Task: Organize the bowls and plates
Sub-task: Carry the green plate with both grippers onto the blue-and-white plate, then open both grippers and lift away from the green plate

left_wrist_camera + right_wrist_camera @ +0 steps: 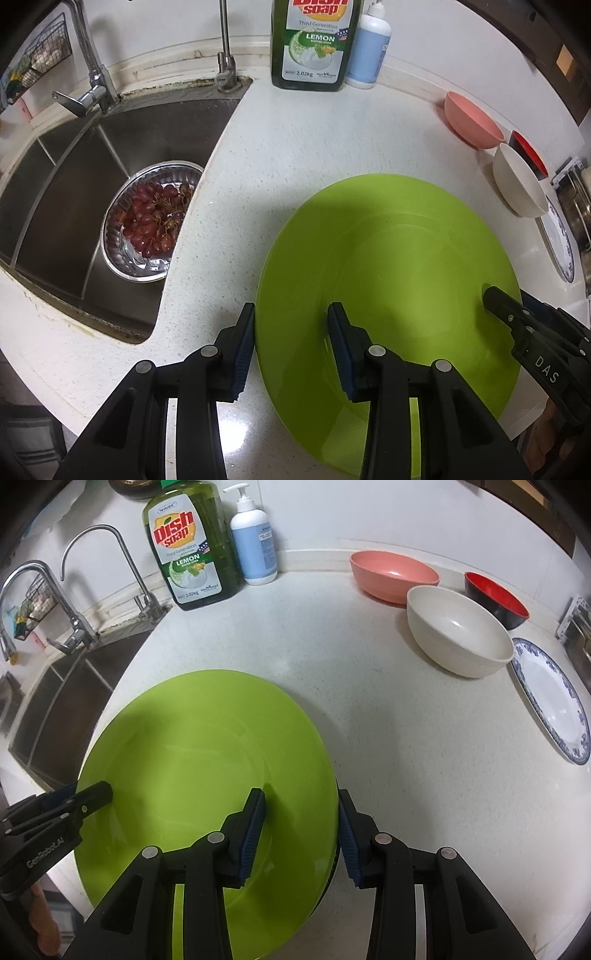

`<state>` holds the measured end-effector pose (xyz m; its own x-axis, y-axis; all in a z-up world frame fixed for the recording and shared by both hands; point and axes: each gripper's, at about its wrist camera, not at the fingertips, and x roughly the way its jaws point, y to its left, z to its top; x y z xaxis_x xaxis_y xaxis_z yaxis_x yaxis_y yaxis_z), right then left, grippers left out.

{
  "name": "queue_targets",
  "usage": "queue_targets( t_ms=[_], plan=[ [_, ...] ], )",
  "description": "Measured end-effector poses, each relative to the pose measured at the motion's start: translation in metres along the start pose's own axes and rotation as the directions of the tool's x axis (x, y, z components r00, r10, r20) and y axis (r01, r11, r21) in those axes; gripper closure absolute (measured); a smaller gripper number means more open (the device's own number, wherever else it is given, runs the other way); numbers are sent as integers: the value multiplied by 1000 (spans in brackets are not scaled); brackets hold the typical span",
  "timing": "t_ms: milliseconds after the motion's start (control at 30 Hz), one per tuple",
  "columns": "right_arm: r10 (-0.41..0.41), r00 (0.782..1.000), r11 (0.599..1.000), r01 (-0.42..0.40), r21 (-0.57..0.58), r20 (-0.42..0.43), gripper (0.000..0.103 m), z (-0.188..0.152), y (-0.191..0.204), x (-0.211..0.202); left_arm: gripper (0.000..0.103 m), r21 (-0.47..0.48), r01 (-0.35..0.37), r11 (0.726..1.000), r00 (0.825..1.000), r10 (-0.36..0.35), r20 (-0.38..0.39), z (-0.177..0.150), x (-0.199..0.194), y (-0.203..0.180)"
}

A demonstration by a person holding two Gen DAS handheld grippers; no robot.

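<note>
A large lime-green plate (388,258) (203,746) lies low over the white counter (406,757). My left gripper (291,308) straddles its left rim, one pad outside the edge and one on the inner slope, shut on it. Across the plate, my right gripper (301,794) grips the right rim the same way. Each gripper shows in the other's view, the right gripper (495,295) and the left gripper (94,792) at opposite rims. A dark edge shows under the plate's near right side. A pink bowl (393,576), a white bowl (458,631), a red-and-black bowl (496,598) and a blue-patterned plate (550,698) stand at the right.
A steel sink (74,184) at the left holds a metal bowl of red grapes (151,218), with taps (92,85) behind it. A dish soap bottle (188,554) and a pump bottle (255,542) stand against the back wall.
</note>
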<state>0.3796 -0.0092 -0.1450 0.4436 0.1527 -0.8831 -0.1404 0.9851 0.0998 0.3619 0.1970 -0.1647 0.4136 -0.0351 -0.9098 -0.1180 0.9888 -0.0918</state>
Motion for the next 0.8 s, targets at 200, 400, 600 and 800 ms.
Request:
queue_targets(
  t_ms=[200,400,600,800],
  plan=[
    [-28,1000,1000,28,-14,-14,62,-2,4,4,65,-2,12,1000,1000,-12,-25,-1,6,2],
    [-43,999,999,42,-27,-16,61,-2,6,5,65,-5,11,1000,999,-11,-30,0,6,2],
    [-41,999,999,41,-29,-23,59,-1,5,6,63,-2,4,1000,1000,-4,-16,2,4,1],
    [-35,999,999,35,3,-28,52,0,-1,6,45,20,-38,999,999,38,34,8,-7,-3]
  ],
)
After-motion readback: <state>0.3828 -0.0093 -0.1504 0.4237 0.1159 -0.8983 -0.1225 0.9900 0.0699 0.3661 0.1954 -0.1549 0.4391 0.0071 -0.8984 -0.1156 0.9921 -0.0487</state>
